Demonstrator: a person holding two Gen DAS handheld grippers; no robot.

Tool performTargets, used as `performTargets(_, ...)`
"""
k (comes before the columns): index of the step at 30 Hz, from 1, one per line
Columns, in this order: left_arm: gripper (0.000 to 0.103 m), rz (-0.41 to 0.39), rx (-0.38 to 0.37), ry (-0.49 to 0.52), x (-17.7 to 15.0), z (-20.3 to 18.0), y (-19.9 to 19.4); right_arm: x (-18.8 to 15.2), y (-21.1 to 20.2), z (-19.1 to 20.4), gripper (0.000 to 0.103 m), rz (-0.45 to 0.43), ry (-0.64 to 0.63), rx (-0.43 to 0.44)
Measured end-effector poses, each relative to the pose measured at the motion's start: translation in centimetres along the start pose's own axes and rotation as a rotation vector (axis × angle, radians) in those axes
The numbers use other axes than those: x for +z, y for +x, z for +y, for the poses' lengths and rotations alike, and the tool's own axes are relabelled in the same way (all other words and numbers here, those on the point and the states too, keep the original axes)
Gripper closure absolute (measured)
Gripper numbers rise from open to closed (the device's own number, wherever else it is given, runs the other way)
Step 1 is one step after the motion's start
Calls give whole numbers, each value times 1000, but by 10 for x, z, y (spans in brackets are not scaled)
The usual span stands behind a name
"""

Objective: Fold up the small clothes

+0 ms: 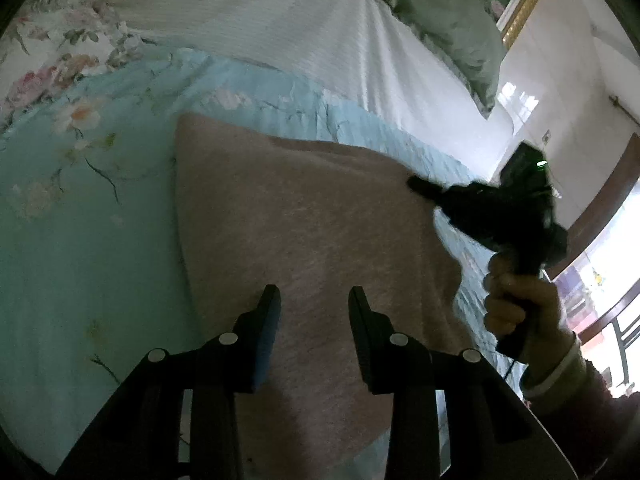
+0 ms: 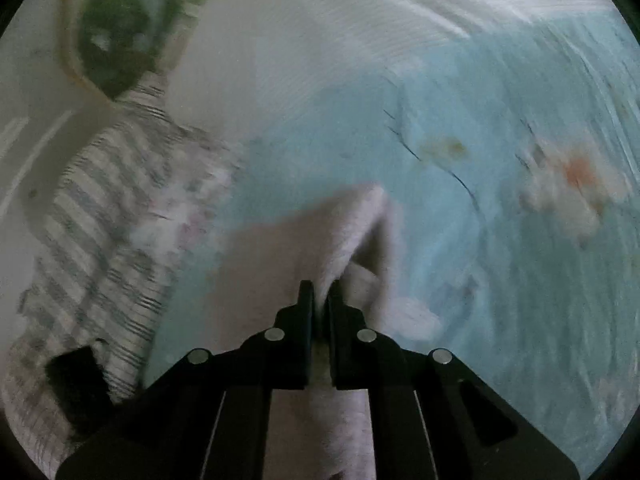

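Bedroom, mid-fold: a small pinkish-grey garment (image 1: 304, 232) lies spread on the pale blue floral quilt (image 1: 72, 240) of a bed, and I have both tools over it. My left gripper (image 1: 313, 300) hangs above the near part of the cloth with its fingers (image 1: 267, 320) released and nothing between them. My right gripper (image 2: 320, 292) has its fingers clenched on an edge of the same garment (image 2: 304, 240), a ridge of cloth rising into the narrow gap; from the left wrist view, that gripper (image 1: 420, 186) meets the far right corner of the piece.

The right wrist view is smeared with motion blur, so I cannot tell the detail of the fold line. In it, a striped cloth (image 2: 100, 232) lies at the left, beside the quilt, and I cannot tell whether it is already folded. A white ribbed sheet (image 1: 260, 12) and a green pillow (image 1: 452, 20) sit well beyond the work.

As I judge it, the task is early. The garment looks largely open and flat, one corner gripped, no crease yet laid. What remains is to bring that corner across, square the edges, and repeat until the piece is compact.
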State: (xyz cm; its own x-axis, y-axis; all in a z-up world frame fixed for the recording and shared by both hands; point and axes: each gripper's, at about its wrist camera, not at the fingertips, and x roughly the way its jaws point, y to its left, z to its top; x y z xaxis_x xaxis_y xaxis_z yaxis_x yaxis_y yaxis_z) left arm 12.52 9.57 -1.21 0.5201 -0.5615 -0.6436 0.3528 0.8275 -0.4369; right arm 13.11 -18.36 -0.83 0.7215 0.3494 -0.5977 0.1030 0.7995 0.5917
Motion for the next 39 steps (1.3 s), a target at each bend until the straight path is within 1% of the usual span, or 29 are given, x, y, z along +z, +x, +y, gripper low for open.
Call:
performTargets(2, 70, 23, 5, -9, -5, 3, 11, -3, 7, -10, 95, 13, 36, -7)
performTargets(3, 76, 37, 16, -15, -7, 6, 17, -4, 6, -11, 95, 4, 52, 0)
performTargets(4, 79, 47, 21, -21, -9, 7, 20, -3, 2, -9, 92, -5, 50, -1)
performTargets(5, 81, 48, 26, -29, -10, 9, 22, -3, -6, -2, 91, -25, 26, -16)
performTargets(7, 81, 44, 22, -40, -10, 9, 18, -4, -17, 11, 91, -44, -18, -28)
performTargets(8, 81, 47, 21, -42, -10, 8, 15, -6, -24, 19, 91, -52, -38, -22)
performTargets(10, 81, 42, 32, -35, -11, 5, 8, -14, -38, 35, 91, -60, -81, 19)
performTargets(12, 82, 32, 31, -29, -13, 3, -1, -30, -48, 52, 91, -23, -131, 58)
performTargets(14, 82, 25, 19, -25, -18, -1, -10, -46, -46, 57, 91, 24, -154, 57)
performTargets(16, 82, 25, 9, -18, -24, -5, -17, -62, -37, 53, 91, 78, -172, -3)
performTargets(17, 82, 29, 12, -11, -29, -7, -18, -68, -31, 47, 93, 94, -175, -53)
performTargets(18, 82, 37, 17, -3, -34, -7, -19, -72, -26, 40, 96, 104, -167, -91)
performTargets(19, 82, 50, 28, 3, -40, -7, -16, -74, -25, 35, 102, 99, -163, -102)
performTargets(20, 82, 66, 48, 4, -47, -5, -12, -74, -25, 31, 103, 87, -160, -112)
performTargets(22, 84, 89, 86, 4, -58, -1, -6, -71, -26, 29, 103, 79, -133, -111)
performTargets(23, 88, 88, 96, 0, -64, 2, -3, -70, -29, 29, 103, 78, -123, -104)
performTargets(25, 88, 71, 77, -35, -66, 7, -7, -71, -40, 33, 99, 74, -126, -99)
performTargets(28, 88, 64, 68, -53, -65, 9, -11, -77, -63, 37, 99, 52, -136, -77)
performTargets(30, 88, 59, 73, -42, -68, 8, -13, -87, -78, 42, 99, 44, -137, -31)
performTargets(32, 88, 54, 69, -48, -71, 9, -14, -100, -80, 49, 99, 70, -162, 5)
performTargets(34, 88, 50, 70, -55, -72, 10, -13, -115, -73, 53, 99, 126, -207, -15)
performTargets(36, 88, 50, 74, -60, -72, 7, -14, -128, -65, 47, 99, 161, -229, -112)
performTargets(37, 88, 51, 74, -59, -72, 7, -15, -130, -65, 43, 99, 162, -212, -111)
performTargets(38, 88, 51, 71, -57, -73, 6, -16, -131, -71, 37, 99, 147, -165, -74)
performTargets(39, 88, 51, 71, -56, -73, 5, -18, -129, -75, 34, 99, 134, -142, -58)
